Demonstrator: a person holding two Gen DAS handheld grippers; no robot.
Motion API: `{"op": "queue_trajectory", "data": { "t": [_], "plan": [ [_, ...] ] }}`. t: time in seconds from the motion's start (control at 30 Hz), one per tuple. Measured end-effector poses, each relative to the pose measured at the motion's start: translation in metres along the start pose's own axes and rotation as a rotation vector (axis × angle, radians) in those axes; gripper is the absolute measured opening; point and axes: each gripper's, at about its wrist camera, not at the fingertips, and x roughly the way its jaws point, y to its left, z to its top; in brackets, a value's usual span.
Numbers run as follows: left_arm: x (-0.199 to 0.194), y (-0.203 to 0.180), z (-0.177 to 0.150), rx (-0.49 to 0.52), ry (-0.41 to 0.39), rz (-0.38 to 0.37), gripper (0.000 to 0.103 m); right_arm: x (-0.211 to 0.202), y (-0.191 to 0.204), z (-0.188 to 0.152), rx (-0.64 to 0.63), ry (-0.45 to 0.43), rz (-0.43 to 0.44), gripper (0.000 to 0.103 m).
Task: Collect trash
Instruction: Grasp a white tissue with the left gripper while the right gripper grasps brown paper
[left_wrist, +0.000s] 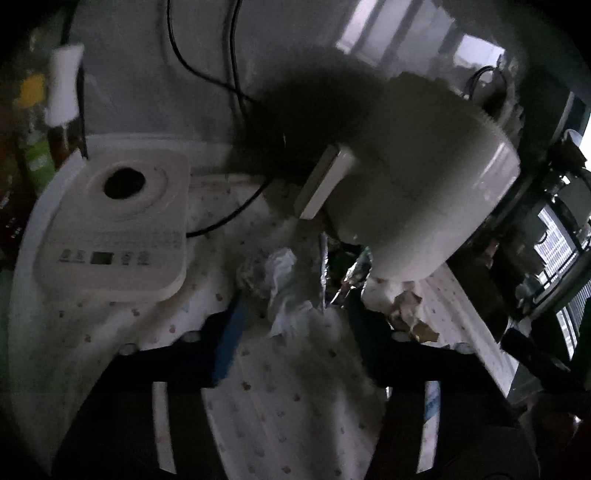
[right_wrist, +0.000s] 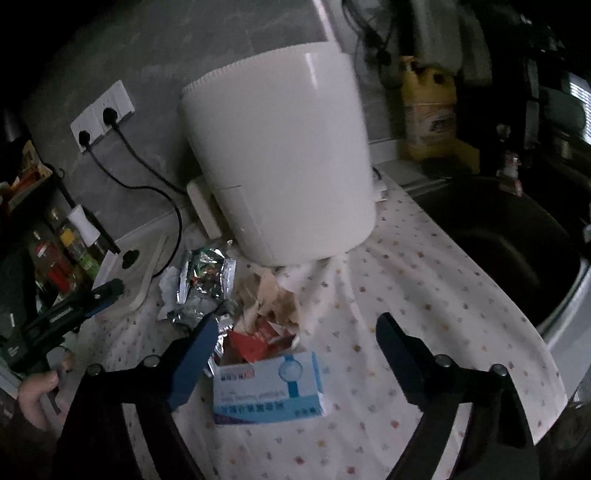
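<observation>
A pile of trash lies on the dotted cloth in front of a white round appliance (right_wrist: 280, 162). It holds a silver foil wrapper (right_wrist: 203, 284), crumpled brown paper (right_wrist: 273, 295), a red carton (right_wrist: 262, 341) and a blue-white box (right_wrist: 267, 387). My right gripper (right_wrist: 299, 332) is open, its jaws on either side of the red carton and the box, just above them. In the left wrist view a crumpled white tissue (left_wrist: 286, 291), the foil (left_wrist: 325, 269) and brown paper (left_wrist: 410, 314) lie ahead. My left gripper (left_wrist: 295, 317) is open, low over the cloth, close to the tissue.
A flat white scale-like device (left_wrist: 114, 225) sits at left with a black cable (left_wrist: 229, 218). A wall socket (right_wrist: 101, 118) has plugs in it. A dark sink (right_wrist: 502, 240) is at right, a yellow jug (right_wrist: 428, 107) behind it. Bottles (right_wrist: 70, 251) stand at far left.
</observation>
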Motion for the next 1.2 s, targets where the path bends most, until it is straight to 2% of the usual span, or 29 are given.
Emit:
{"op": "queue_trajectory", "data": {
  "t": [0.07,0.13,0.33,0.53,0.57,0.6,0.63,0.87,0.97,1.0,1.03,1.07,1.13,1.2],
  "plan": [
    [0.016,0.006,0.001,-0.011,0.042,-0.016,0.031,0.004,0.006,0.006,0.002,0.005,-0.003,0.083],
    [0.029,0.012,0.001,-0.026,0.077,-0.023,0.025,0.009,0.010,0.009,0.000,0.019,-0.007,0.083],
    [0.058,0.021,-0.003,-0.064,0.125,-0.036,0.025,0.039,0.024,0.020,-0.043,0.089,-0.016,0.080],
    [0.077,0.025,-0.012,-0.064,0.171,-0.031,0.024,0.065,0.033,0.026,-0.069,0.104,-0.005,0.078],
    [0.078,0.025,-0.014,-0.058,0.174,-0.026,0.012,0.071,0.034,0.027,-0.066,0.108,0.000,0.078],
    [0.078,0.024,-0.015,-0.050,0.181,-0.020,0.005,0.074,0.035,0.028,-0.065,0.111,0.002,0.077],
    [0.076,0.024,-0.016,-0.042,0.185,-0.017,0.003,0.080,0.036,0.029,-0.065,0.116,0.004,0.076],
    [0.042,0.032,-0.011,-0.042,0.121,-0.045,0.003,0.107,0.045,0.032,-0.077,0.153,0.006,0.065],
    [0.029,0.034,-0.011,-0.041,0.092,-0.048,0.003,0.120,0.048,0.030,-0.085,0.182,0.006,0.056],
    [0.026,0.033,-0.010,-0.040,0.084,-0.048,0.003,0.122,0.049,0.029,-0.088,0.192,0.008,0.044],
    [0.022,0.033,-0.010,-0.037,0.076,-0.047,0.003,0.124,0.049,0.029,-0.091,0.203,0.014,0.025],
    [0.018,0.032,-0.010,-0.033,0.067,-0.044,0.003,0.126,0.049,0.029,-0.088,0.219,0.026,0.014],
    [0.012,0.032,-0.009,-0.028,0.054,-0.036,0.003,0.121,0.047,0.031,-0.078,0.204,0.034,0.005],
    [0.005,0.031,-0.009,-0.028,0.035,-0.024,0.003,0.109,0.048,0.034,-0.080,0.170,0.042,0.005]
  ]
}}
